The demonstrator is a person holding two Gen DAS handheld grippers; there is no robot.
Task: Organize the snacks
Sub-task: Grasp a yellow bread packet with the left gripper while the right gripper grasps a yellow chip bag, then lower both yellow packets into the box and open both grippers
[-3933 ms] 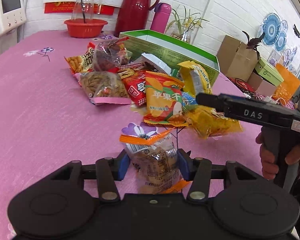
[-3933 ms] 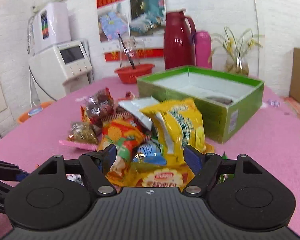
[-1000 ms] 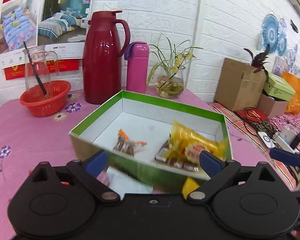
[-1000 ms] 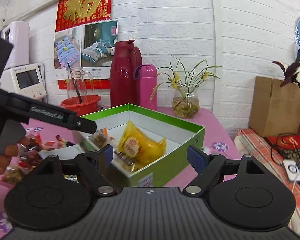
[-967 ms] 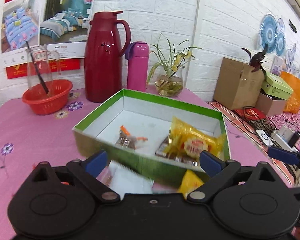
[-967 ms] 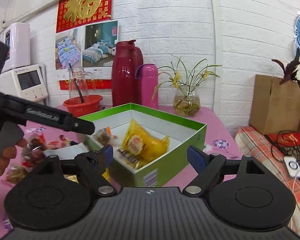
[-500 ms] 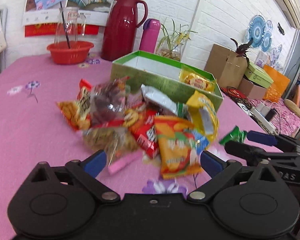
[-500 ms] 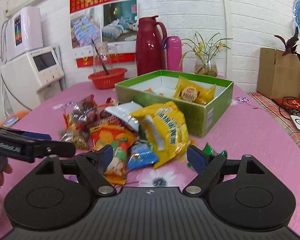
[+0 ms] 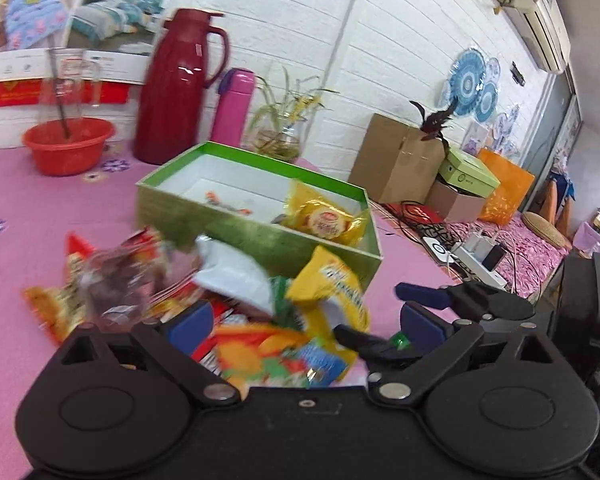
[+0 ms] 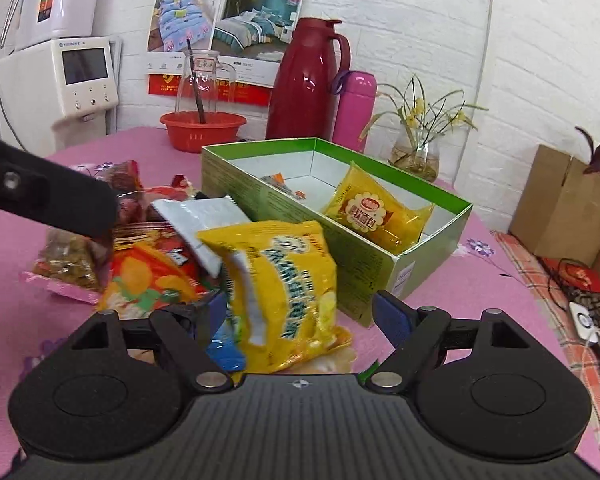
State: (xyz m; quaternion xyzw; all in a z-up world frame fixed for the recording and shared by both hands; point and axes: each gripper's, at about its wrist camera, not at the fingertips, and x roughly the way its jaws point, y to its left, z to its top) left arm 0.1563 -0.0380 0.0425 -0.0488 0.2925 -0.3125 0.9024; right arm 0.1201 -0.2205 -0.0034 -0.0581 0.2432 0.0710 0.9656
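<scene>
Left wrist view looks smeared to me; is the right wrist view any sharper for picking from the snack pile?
Left wrist view: snack pile motion-blurred, green box soft. Right wrist view: sharper, print on the yellow bag legible; both bend at the edges.

- Box (image 10: pixel 364 256): green outside, white inside.
- Bread pack (image 10: pixel 374 210) in it: yellow, red-and-white round label.
- Chip bag (image 10: pixel 284 292): yellow, white panel.
- Surface (image 10: pixel 460 300): pink, purple flower print.
- Thermos (image 10: pixel 306 80): dark red.
- Basin (image 10: pixel 202 130): orange-red.
</scene>
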